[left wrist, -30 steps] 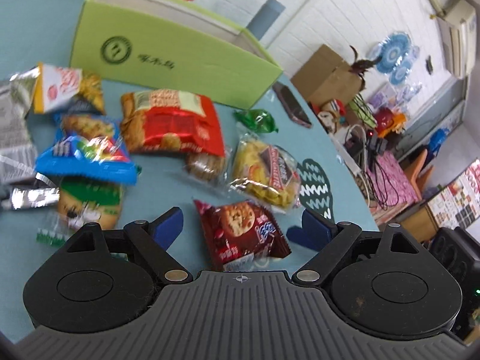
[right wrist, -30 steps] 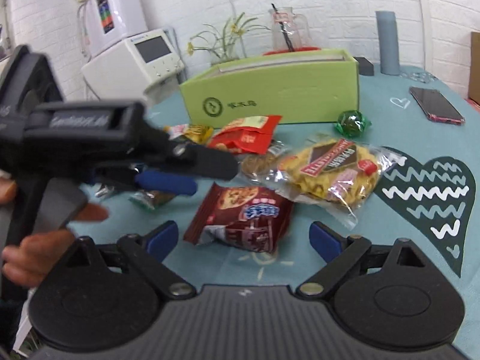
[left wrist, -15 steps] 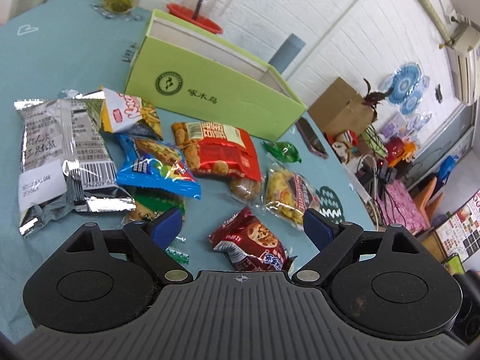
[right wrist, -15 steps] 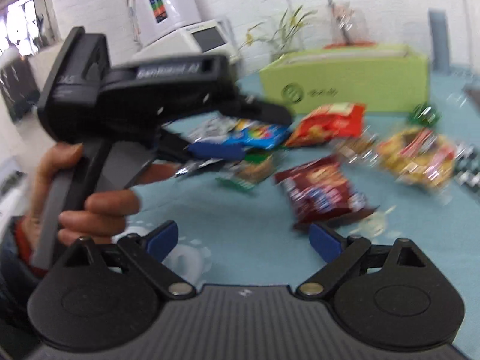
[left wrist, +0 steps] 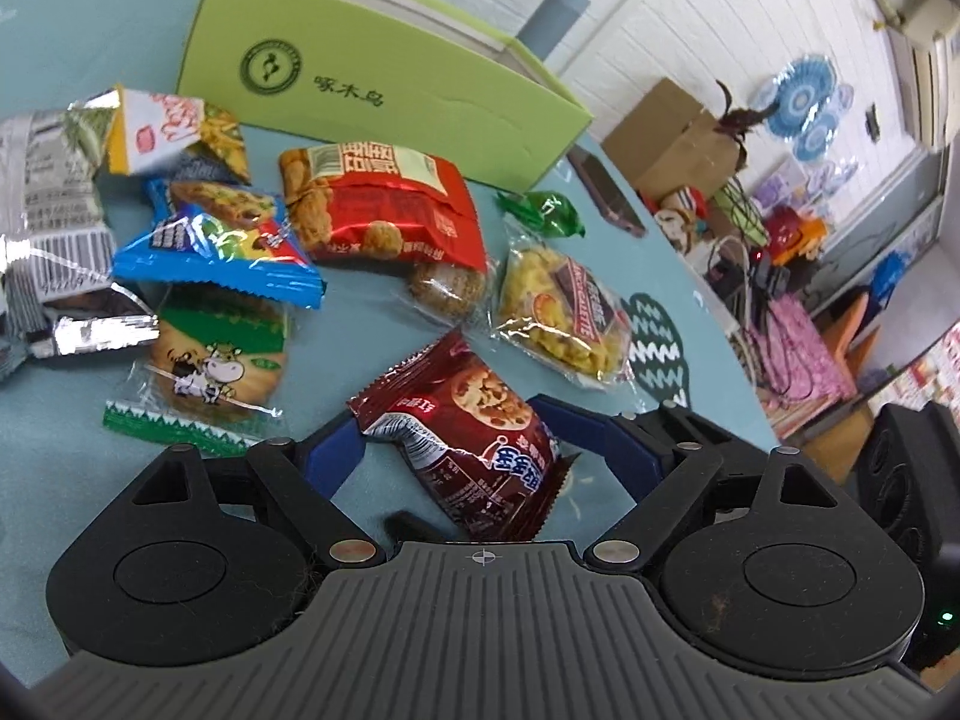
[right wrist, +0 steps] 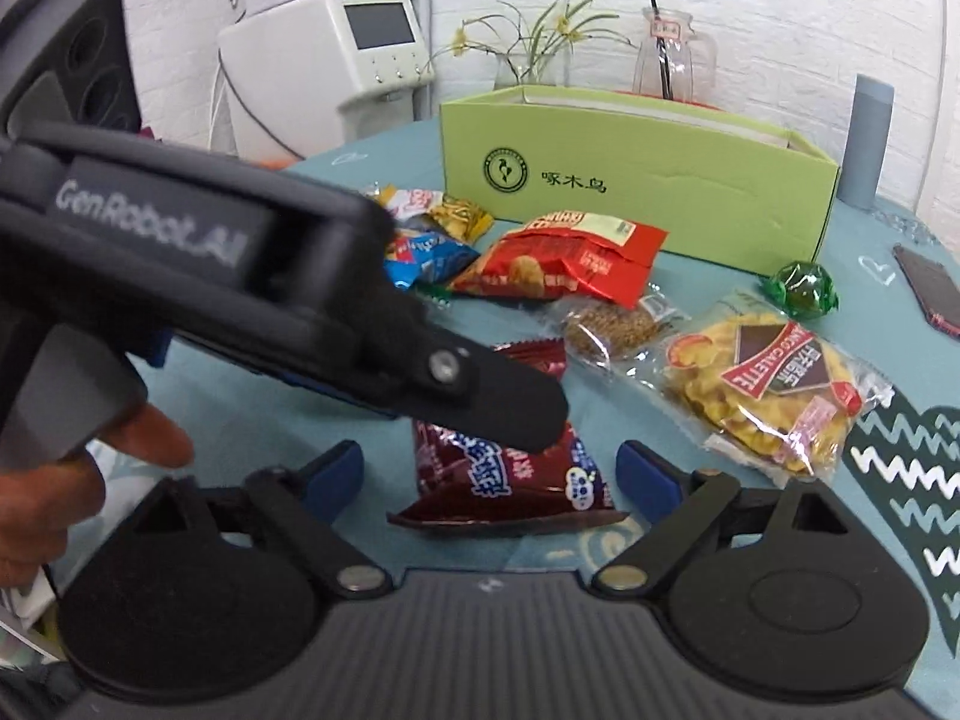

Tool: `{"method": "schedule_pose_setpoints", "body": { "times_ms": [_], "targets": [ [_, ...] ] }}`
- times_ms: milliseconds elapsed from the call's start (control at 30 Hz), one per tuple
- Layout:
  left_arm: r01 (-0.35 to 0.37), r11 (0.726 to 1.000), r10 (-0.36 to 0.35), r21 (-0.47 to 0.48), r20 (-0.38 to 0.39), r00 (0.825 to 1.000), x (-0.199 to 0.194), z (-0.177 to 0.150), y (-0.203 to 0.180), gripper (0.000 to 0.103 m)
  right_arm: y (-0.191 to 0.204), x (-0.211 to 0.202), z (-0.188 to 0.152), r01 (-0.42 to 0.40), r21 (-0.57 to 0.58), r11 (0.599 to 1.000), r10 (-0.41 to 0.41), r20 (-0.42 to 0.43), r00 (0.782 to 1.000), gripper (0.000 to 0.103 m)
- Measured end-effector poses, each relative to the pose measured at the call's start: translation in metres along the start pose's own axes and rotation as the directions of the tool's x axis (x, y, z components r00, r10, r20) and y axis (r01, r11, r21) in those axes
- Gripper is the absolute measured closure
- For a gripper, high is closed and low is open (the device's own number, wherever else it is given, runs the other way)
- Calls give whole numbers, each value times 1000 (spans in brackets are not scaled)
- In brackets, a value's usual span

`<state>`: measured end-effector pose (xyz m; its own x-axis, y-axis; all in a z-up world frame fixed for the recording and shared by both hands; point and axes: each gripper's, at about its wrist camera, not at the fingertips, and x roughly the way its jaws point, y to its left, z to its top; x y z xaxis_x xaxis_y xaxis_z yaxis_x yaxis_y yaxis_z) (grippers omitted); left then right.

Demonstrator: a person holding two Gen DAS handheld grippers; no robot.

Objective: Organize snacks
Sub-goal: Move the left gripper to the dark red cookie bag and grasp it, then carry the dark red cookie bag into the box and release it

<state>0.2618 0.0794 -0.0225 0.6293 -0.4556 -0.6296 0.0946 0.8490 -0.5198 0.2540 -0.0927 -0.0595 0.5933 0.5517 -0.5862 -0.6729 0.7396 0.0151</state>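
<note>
1. Change since the earlier frames: the left gripper (left wrist: 456,450) has come down from a raised overview of the spread and now sits low at the maroon cookie packet (left wrist: 474,450), which fills the gap between its fingers. The right gripper (right wrist: 489,468) has steadied; its view is sharp where it was blurred.

2. Left wrist view:
   - Jaws are partly closed around the maroon cookie packet. The blue pads flank both sides; firm contact cannot be confirmed.
   - The packet lies on the teal tablecloth (left wrist: 72,36), its long axis running diagonally from upper left to lower right, roughly along the fingers.
   - The packet is glossy crinkled foil with crimped ends, soft and likely to deform under pressure.
   - The green box (left wrist: 384,66), open-topped matte cardboard, stands well beyond the other snacks.

3. Right wrist view:
   - Jaws stand wide and hold nothing.
   - The left gripper (right wrist: 510,420) crosses from the left, its black finger overlapping the maroon cookie packet (right wrist: 510,480).
   - The packet lies just ahead, between the right gripper's fingers but not touched by them.
   - The green box (right wrist: 636,180) sits behind the pile.

4. Judgement: the left gripper is the nearer and the one engaged; closing fully, then carrying the packet to the box, appears the next requirement.
</note>
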Motion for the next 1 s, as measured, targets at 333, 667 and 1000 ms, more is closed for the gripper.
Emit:
{"method": "schedule_pose_setpoints", "body": {
  "times_ms": [333, 667, 1000],
  "targets": [
    [9, 1000, -9, 10, 28, 1000, -14, 18, -9, 89, -10, -23, 19, -50, 111, 993, 43, 62, 997, 36],
    [-61, 989, 23, 136, 261, 965, -12, 159, -27, 86, -64, 22, 151, -16, -51, 999, 25, 180, 983, 36],
    [-175, 978, 151, 117, 190, 970, 86, 245, 30, 85, -120, 152, 214, -57, -54, 997, 54, -50, 997, 37]
  ]
}}
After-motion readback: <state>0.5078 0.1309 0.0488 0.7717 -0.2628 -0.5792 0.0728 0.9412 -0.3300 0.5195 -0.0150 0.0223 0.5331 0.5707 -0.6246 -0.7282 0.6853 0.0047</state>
